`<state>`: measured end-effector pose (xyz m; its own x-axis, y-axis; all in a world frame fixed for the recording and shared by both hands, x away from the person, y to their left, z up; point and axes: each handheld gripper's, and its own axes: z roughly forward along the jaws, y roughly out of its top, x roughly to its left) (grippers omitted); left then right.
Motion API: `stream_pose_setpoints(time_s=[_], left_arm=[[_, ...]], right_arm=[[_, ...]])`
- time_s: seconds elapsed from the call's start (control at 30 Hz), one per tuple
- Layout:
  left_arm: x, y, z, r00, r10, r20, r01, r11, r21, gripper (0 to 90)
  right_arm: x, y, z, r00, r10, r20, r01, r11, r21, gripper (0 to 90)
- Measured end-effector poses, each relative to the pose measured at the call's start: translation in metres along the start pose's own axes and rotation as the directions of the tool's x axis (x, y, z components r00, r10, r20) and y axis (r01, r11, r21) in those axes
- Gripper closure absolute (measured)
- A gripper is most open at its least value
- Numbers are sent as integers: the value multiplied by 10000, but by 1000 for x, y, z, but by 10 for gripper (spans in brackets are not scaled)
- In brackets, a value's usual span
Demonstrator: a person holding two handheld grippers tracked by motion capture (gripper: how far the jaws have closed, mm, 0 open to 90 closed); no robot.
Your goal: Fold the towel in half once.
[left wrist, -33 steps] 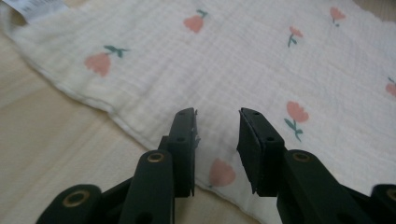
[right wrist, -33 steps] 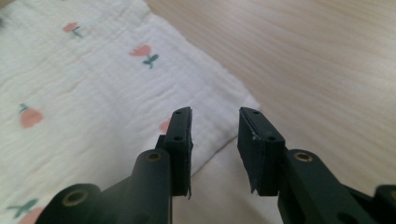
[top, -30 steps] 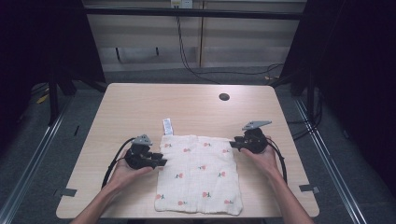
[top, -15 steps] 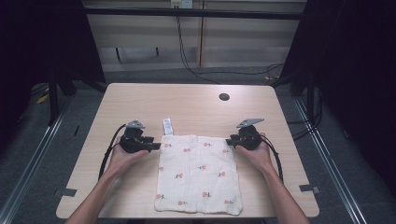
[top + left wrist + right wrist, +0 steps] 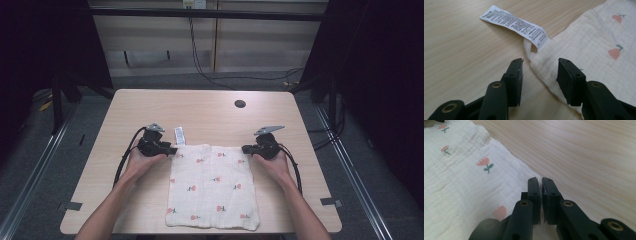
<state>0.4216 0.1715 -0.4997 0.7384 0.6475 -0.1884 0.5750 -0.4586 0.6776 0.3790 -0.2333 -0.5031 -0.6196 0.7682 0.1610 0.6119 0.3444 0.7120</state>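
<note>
A white cloth (image 5: 212, 185) printed with small pink flowers lies flat on the wooden table (image 5: 200, 110). Its white care label (image 5: 179, 135) sticks out at the far left corner. My left gripper (image 5: 170, 149) lies at that corner. In the left gripper view its jaws (image 5: 539, 65) stand apart astride the cloth's corner (image 5: 594, 45), just below the label (image 5: 516, 23); they have just been closing and the pads do not touch the fabric. My right gripper (image 5: 246, 149) is at the far right corner. Its jaws (image 5: 541, 181) have just been closing and are shut on the cloth's edge (image 5: 461, 182).
A dark round hole (image 5: 240, 103) sits in the tabletop at the far right. Black cables trail from both grippers toward the near edge. Bare wood lies beyond the cloth; dark floor and frame rails surround the table.
My left gripper has moved from the cloth's left edge away from me to its far left corner by the label. The right gripper has stayed at the far right corner and closed.
</note>
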Motion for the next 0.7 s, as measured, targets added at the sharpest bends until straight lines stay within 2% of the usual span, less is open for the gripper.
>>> stream_pose_setpoints(time_s=[0.07,0.13,0.2,0.23,0.3,0.33,0.4,0.47,0.6,0.7], left_arm=[[-1,2,3,9999,-101,-18,100,9999,-84,556],[0,3,4,10000,85,41,-85,10000,1,557],[-1,4,4,9999,101,75,-102,9999,88,574],[-2,3,5,9999,56,90,-56,10000,-29,592],[-4,3,7,9996,71,280,-68,9999,-106,692],[-5,3,8,9998,84,200,-81,9999,-128,747],[-6,2,9,9990,97,443,-91,9999,-119,817],[-6,2,9,9977,-31,682,43,9998,-176,847],[-7,2,6,9957,-43,922,79,9992,-394,857],[-6,6,-4,9947,-94,1027,179,9965,-821,858]], right_arm=[[-1,1,-1,10000,-18,9,18,10000,-21,855],[0,2,-3,10000,22,-11,-22,10000,-92,855],[-1,3,-5,10000,13,20,-12,9999,-138,855],[-1,3,-5,10000,64,-45,-65,9998,-168,855],[-2,4,-6,9998,136,-115,-138,9997,-194,856],[-2,4,-6,9996,163,-223,-168,9996,-208,856],[-2,4,-7,9996,143,-263,-150,9995,-262,856],[-4,5,-11,9987,321,-400,-344,9977,-584,856],[-4,7,-16,9987,290,-424,-319,9971,-690,857],[-6,10,-21,9983,358,-452,-394,9958,-828,858]])
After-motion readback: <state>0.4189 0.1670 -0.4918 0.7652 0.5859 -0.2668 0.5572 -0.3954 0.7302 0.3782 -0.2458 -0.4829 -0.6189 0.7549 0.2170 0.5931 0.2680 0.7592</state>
